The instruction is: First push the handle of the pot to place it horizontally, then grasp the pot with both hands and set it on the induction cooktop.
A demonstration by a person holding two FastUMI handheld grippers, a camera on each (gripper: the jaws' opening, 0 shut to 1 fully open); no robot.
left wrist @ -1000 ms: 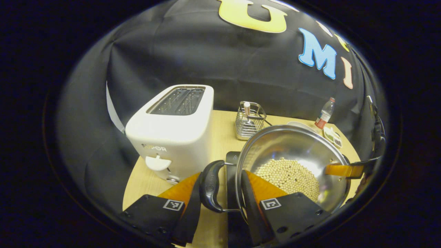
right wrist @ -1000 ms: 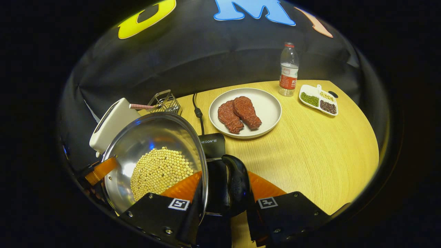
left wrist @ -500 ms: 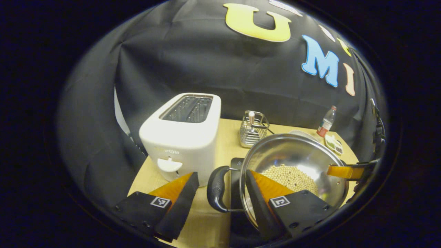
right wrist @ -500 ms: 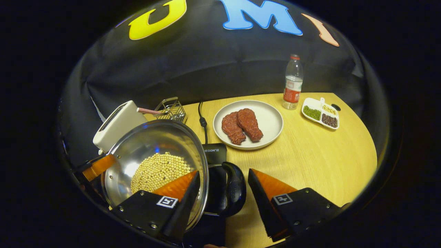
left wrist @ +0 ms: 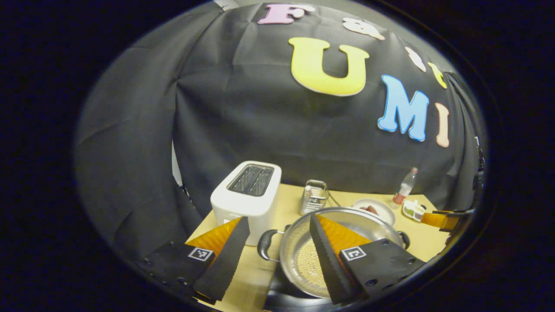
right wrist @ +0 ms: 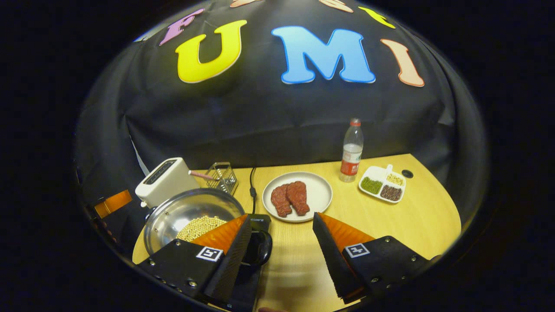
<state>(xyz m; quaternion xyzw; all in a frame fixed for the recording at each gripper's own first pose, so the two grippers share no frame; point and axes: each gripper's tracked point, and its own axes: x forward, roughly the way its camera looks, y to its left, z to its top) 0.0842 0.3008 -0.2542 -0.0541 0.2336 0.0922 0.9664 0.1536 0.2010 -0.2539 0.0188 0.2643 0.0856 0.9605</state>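
Left tongs [left wrist: 277,242]: open, empty, raised above tabletop; pot handle in the gap below, untouched.
Right tongs [right wrist: 282,240]: open, empty, raised; fingers spread wide, nothing between them but bare tabletop [right wrist: 412,216].
Pot [right wrist: 173,216]: steel, holding pale beans; below and ahead-left of right tongs, below and ahead-right of left tongs; sits on cooktop.
Cooktop [right wrist: 256,223]: black slab under pot, one corner poking out beside right tongs' left finger.
Handles: near one [left wrist: 264,245] black loop, just ahead between left fingers; opposite one [right wrist: 262,249] tucked against right tongs' left finger, partly hidden.
Key relation: handle-to-handle axis runs across from one pair of tongs to the other; each pair nearest its own handle, left handle more squarely lined up than right.
Judgement: placing looks done, pot level on cooktop; any further move likely just backing away.
Risk: right tongs' left finger close to handle, a sideways drift could nudge pot.
Writing: short pale word on cooktop corner, too small to read; toaster [left wrist: 249,190] left of pot, no legible brand; bottle [right wrist: 351,151] label unreadable; square coded markers on both tongs' bodies.
Beyond: rack [right wrist: 222,177], plate [right wrist: 318,203] of meat, divided dish [right wrist: 381,186] ahead of right tongs.
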